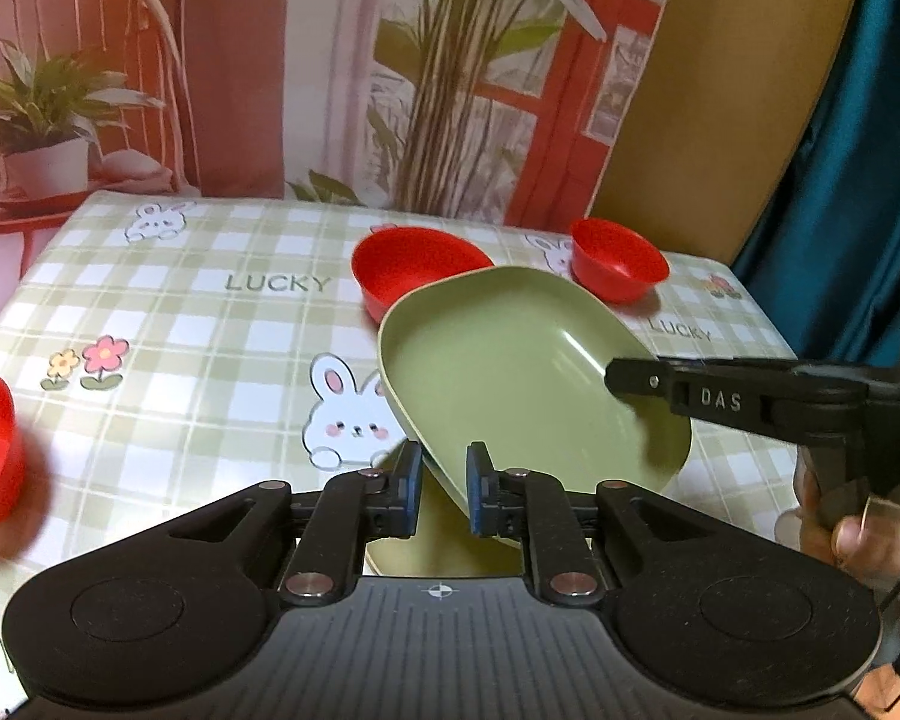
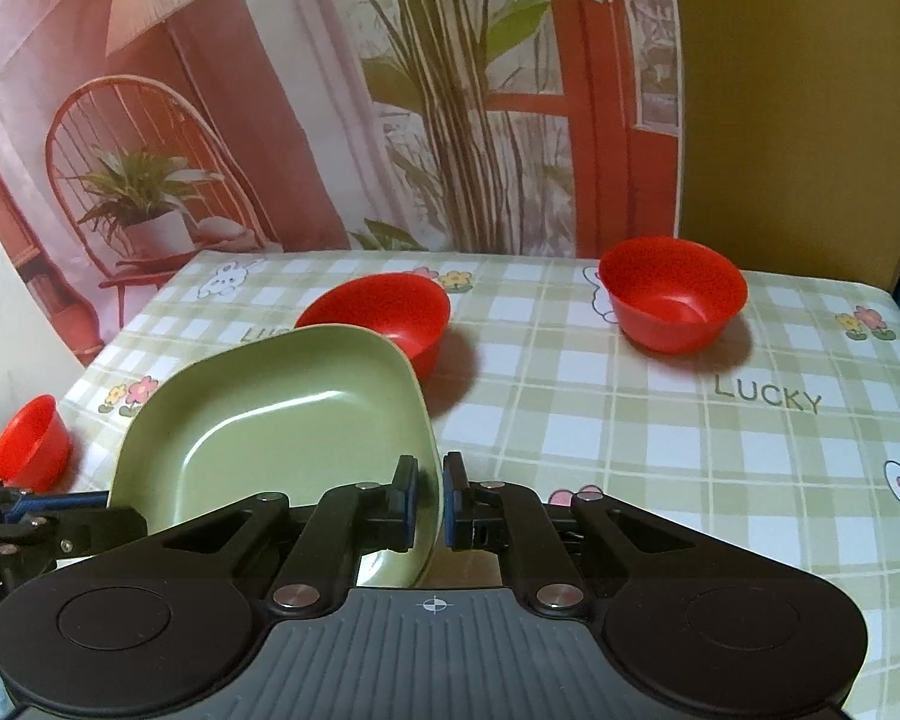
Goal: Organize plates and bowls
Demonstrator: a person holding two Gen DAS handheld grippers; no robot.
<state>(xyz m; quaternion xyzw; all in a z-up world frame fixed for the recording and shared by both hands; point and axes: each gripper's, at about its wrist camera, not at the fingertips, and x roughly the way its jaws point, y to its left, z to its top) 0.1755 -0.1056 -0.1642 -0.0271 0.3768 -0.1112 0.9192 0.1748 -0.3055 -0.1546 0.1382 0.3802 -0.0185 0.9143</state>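
Green plastic plate (image 2: 282,438), squarish with rounded corners, is up off the table and tilted; my right gripper (image 2: 429,501) has its jaws nearly closed on the plate's near rim, one pad on either side of the edge. In the left wrist view the same plate (image 1: 510,372) hangs with the right tool's finger reaching in over its far side. My left gripper (image 1: 444,492) has a modest gap between its jaws and the plate's lower edge sits in or just above that gap; I cannot tell whether the pads touch it, so I log it as parted and not holding. A second green surface shows beneath the left jaws (image 1: 444,546), probably another plate, though I cannot confirm it.

Three red bowls remain scattered on the checked tablecloth (image 2: 660,420): one just behind the lifted plate (image 2: 390,315), one well apart at the far right (image 2: 672,294), one near the left table edge (image 2: 27,444). None is nested in another.

My judgement: the task is early. One plate is in transit, possibly toward stacking on the green piece below; all three bowls are yet to be gathered and stacked
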